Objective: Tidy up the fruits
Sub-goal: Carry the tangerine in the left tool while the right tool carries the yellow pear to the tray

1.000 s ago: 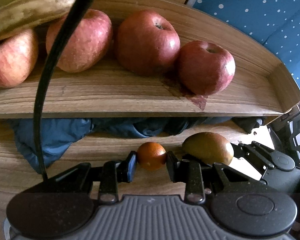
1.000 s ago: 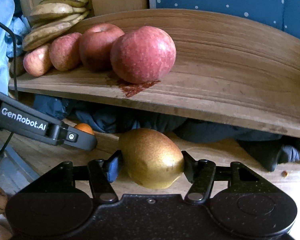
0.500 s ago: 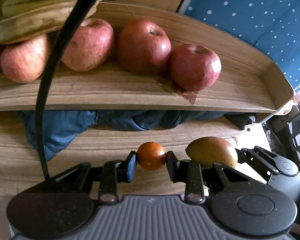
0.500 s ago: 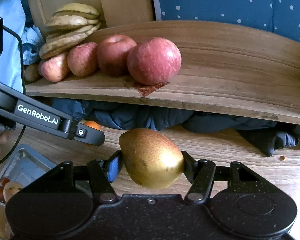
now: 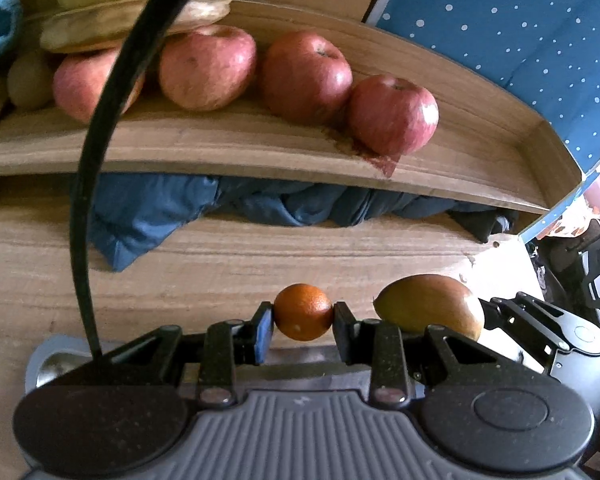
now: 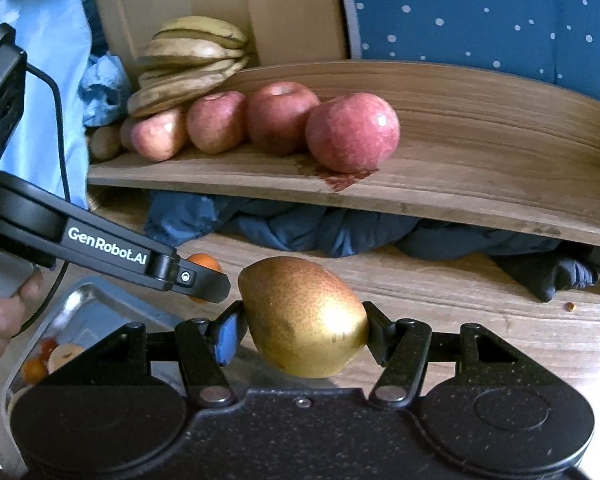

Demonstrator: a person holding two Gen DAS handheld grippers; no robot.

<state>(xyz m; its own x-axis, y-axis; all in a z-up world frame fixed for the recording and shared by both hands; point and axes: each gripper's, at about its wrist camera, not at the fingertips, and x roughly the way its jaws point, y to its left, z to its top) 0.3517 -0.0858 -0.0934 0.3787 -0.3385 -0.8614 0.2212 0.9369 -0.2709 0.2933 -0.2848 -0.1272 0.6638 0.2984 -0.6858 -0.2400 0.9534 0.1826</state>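
My left gripper (image 5: 303,317) is shut on a small orange (image 5: 303,312) and holds it above the wooden table. My right gripper (image 6: 304,326) is shut on a yellow-brown pear (image 6: 306,316); the pear also shows in the left wrist view (image 5: 428,306), just right of the orange. The orange peeks out behind the left gripper's arm in the right wrist view (image 6: 204,261). A wooden shelf (image 6: 480,184) ahead holds several red apples (image 6: 352,132), (image 5: 392,114) and a bunch of browned bananas (image 6: 192,62) at its left end.
Dark blue cloth (image 6: 300,228) is bunched under the shelf. A metal tray (image 6: 84,312) with fruit pieces lies at the lower left under the left gripper. A black cable (image 5: 92,184) crosses the left wrist view. Blue dotted fabric (image 6: 480,12) hangs behind the shelf.
Both grippers have drawn back from the shelf and risen a little, each still holding its fruit. The shelf and apples look smaller and farther; the metal tray has come into view.
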